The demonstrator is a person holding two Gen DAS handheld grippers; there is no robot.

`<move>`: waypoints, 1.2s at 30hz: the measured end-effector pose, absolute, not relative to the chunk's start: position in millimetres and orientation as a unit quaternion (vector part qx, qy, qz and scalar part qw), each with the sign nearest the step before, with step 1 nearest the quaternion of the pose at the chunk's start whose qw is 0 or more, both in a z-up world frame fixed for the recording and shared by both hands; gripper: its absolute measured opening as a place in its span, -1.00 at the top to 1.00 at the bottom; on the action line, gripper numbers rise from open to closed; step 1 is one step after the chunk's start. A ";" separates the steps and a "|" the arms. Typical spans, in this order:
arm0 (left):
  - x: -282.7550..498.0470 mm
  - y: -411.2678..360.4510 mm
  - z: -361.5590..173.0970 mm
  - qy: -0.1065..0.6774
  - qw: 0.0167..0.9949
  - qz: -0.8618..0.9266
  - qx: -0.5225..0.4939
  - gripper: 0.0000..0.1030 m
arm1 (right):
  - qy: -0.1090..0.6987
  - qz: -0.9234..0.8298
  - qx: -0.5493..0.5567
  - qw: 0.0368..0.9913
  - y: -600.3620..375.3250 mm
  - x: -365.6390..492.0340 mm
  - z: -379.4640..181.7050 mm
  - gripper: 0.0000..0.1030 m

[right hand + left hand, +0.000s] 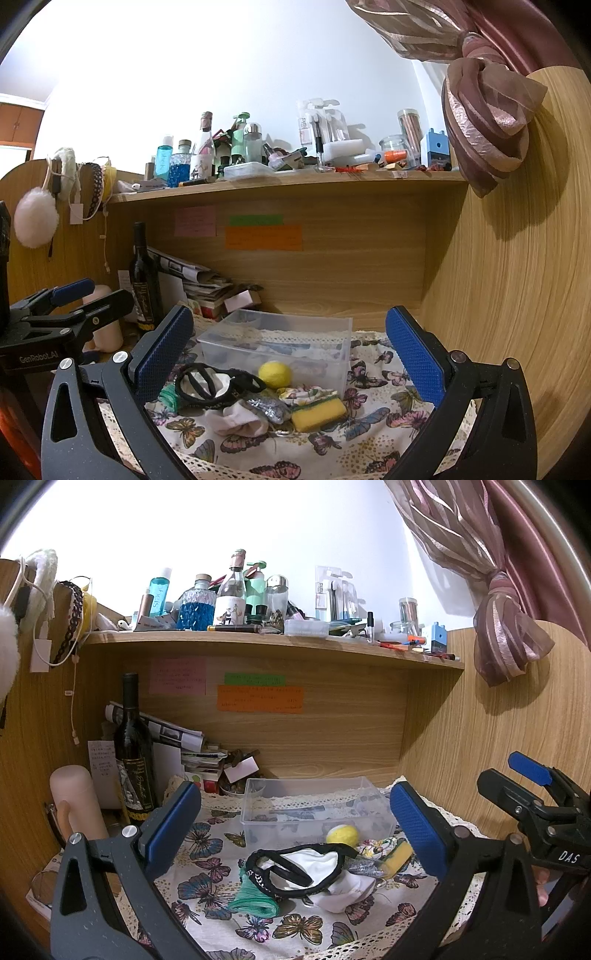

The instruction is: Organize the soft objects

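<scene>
A pile of soft things lies on the butterfly cloth (207,853): a black-and-white eye mask (295,867) (218,384), a white sock (343,895) (236,421), a green cloth (255,897), a yellow ball (342,835) (275,374), a yellow sponge (318,412) (399,854) and a silver glitter piece (267,408). An empty clear plastic bin (314,805) (280,343) stands just behind the pile. My left gripper (295,827) is open and empty above the pile. My right gripper (291,350) is open and empty, also above it.
A dark wine bottle (133,753) (146,280), a pink cylinder (75,801) and stacked papers (184,746) stand at the back left. A cluttered shelf (273,640) hangs overhead. A wooden wall (498,295) closes the right side, with a pink curtain (484,118) above.
</scene>
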State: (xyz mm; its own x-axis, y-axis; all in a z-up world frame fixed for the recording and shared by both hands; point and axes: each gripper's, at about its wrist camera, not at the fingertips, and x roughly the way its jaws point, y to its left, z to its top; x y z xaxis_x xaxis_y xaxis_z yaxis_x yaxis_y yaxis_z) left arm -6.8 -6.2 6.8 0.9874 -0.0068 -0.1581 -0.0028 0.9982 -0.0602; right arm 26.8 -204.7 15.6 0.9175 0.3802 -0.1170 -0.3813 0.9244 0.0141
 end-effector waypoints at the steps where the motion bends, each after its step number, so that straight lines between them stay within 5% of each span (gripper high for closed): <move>1: -6.4 -6.0 6.4 0.079 0.996 -0.001 -0.030 -1.00 | 0.059 0.195 -0.005 0.979 -204.7 26.8 15.7 -1.00; 36: 10.2 3.9 -5.8 0.111 0.993 0.003 -0.034 -1.00 | 0.083 0.198 -0.011 0.977 -198.7 41.3 1.1 -1.00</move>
